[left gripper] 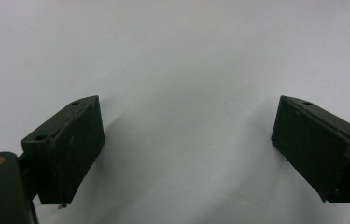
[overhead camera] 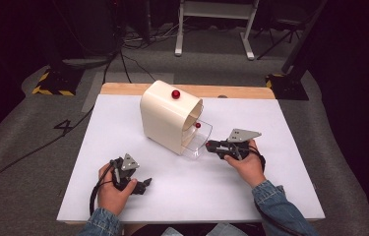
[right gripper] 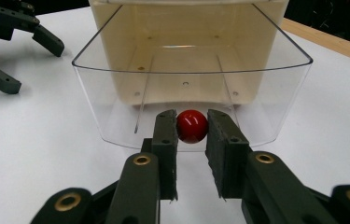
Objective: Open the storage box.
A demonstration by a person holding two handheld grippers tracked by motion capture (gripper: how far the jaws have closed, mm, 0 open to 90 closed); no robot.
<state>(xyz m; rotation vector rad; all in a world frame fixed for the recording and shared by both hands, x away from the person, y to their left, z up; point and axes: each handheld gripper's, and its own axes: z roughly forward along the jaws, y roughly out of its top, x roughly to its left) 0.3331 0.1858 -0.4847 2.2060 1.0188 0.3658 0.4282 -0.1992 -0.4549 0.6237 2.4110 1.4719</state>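
The left gripper [overhead camera: 140, 186] rests near the surface's [overhead camera: 270, 196] front edge, fingers [left gripper: 72, 149] wide apart over bare white. Farther right, the right gripper [right gripper: 192, 128] has its fingers clamped on the red knob [right gripper: 192, 126] of the clear drawer [right gripper: 116, 93], apparently partly out of the cream box [overhead camera: 169, 115].

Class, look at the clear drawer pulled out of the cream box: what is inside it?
Nothing lies inside the clear drawer. Its red knob sits outside on the front, clamped by the right gripper. The cream box hides the drawer's back.
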